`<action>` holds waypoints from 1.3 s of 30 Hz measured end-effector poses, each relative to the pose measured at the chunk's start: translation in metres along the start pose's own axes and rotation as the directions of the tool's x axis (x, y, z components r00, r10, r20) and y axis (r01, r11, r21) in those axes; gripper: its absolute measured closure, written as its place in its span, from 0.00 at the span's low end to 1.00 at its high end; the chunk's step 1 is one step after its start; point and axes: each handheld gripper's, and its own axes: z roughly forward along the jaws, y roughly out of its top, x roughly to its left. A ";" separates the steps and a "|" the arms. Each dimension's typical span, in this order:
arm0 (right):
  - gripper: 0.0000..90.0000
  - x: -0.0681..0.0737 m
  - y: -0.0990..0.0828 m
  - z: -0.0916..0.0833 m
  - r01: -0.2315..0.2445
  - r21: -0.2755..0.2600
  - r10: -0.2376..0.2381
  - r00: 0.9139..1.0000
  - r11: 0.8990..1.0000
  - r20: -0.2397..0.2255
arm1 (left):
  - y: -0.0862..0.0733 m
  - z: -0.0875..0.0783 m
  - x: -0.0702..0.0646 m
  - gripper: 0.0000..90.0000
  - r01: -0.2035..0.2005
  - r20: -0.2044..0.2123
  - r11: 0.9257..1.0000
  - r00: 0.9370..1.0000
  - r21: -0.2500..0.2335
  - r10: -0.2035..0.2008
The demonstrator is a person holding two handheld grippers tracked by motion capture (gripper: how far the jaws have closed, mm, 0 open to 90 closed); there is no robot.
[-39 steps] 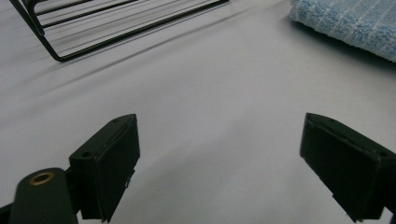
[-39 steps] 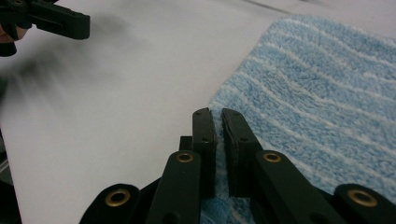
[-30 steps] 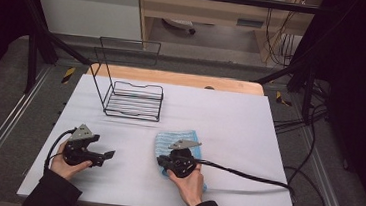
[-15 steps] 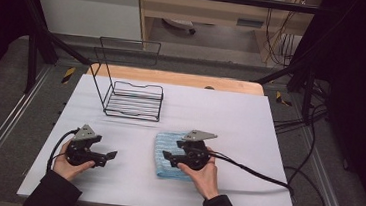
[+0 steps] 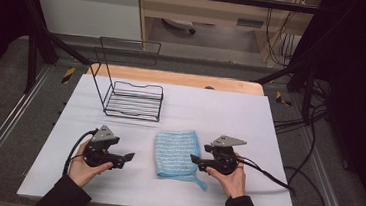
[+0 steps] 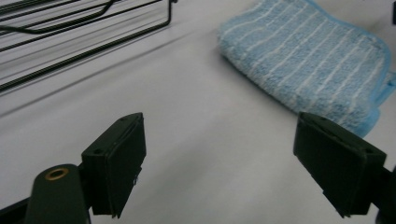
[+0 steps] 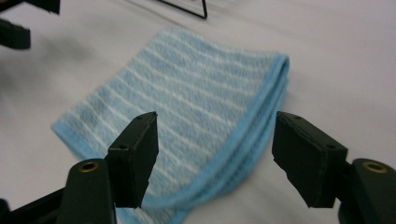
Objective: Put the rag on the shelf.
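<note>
Folded blue cloth flat on worktop, btw both grippers.
Wire rack behind it holds nothing. Left gripper fingers spread; right gripper fingers spread, just been opening, nothing pinched.

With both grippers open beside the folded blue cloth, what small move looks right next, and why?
Probably ease the right gripper forward onto the cloth's near edge and close. Its jaws, which have just been opening, stand apart with nothing between them, aimed at that edge, and the wire rack is empty.
</note>
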 end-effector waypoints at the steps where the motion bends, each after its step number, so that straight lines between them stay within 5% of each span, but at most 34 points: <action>1: 0.37 0.000 0.000 0.000 0.000 0.000 0.000 1.000 1.000 0.000 | 0.002 0.002 -0.004 0.19 -0.001 0.005 1.000 1.000 0.002 0.001; 11: 0.44 -0.006 -0.016 0.003 -0.040 0.008 0.039 0.999 0.999 0.006 | 0.025 0.034 -0.047 0.23 0.013 0.059 1.000 0.998 0.027 -0.015; 17: 0.47 -0.005 -0.018 0.010 -0.033 0.015 0.033 0.999 0.999 0.006 | 0.021 0.052 -0.065 0.32 -0.003 0.079 0.998 0.997 0.060 -0.001; 28: 0.55 -0.007 -0.022 0.020 -0.031 0.042 0.031 0.999 0.999 0.010 | 0.004 0.060 -0.071 0.59 0.014 0.107 0.994 0.994 0.108 -0.025; 39: 0.71 -0.007 -0.024 0.024 -0.124 0.060 0.125 0.992 0.990 -0.020 | 0.003 0.062 -0.076 0.87 0.089 0.137 0.987 0.985 0.134 -0.107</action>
